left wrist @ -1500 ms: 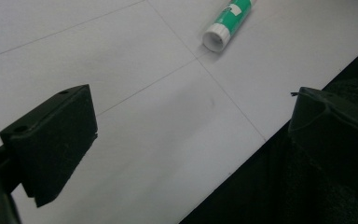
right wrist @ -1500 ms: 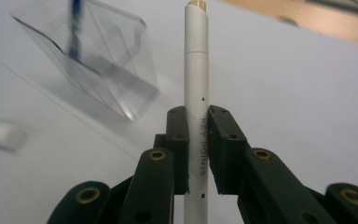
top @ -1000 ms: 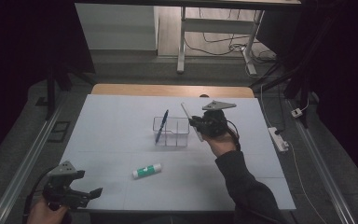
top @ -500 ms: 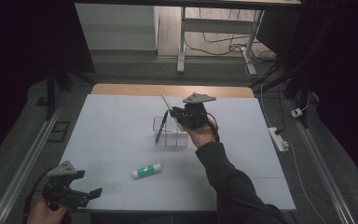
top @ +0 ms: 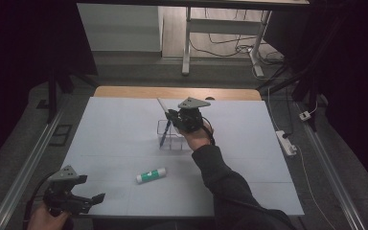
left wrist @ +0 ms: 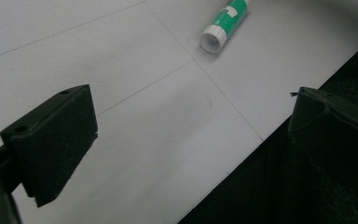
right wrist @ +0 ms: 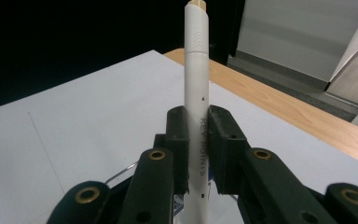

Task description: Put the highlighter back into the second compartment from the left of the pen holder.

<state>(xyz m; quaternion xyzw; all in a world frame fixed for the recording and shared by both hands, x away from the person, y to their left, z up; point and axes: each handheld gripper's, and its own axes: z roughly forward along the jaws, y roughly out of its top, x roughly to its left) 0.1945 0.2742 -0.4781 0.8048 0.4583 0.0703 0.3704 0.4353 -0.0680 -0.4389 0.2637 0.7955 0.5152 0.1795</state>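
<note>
My right gripper [top: 171,115] is shut on a white pen [right wrist: 196,93], which rises upright between its pads in the right gripper view. From above, the white pen [top: 162,105] sticks up and to the left, right over a clear plastic box [top: 172,135] at mid-table. A blue pen [top: 164,132] leans inside that box. A green-and-white glue stick [top: 151,175] lies flat on the white mat, nearer the front. My left gripper [top: 93,200] rests open at the front left corner; the glue stick [left wrist: 223,23] lies beyond its jaws.
The white mat [top: 115,124] covers a wooden table [top: 172,92]. A power strip [top: 285,142] lies off the mat's right edge. Metal rails run along both sides, and a desk frame stands beyond the far edge.
My right gripper has carried the white pen leftward and slightly down, from right of the clear box to above it. The left gripper has stayed put.
</note>
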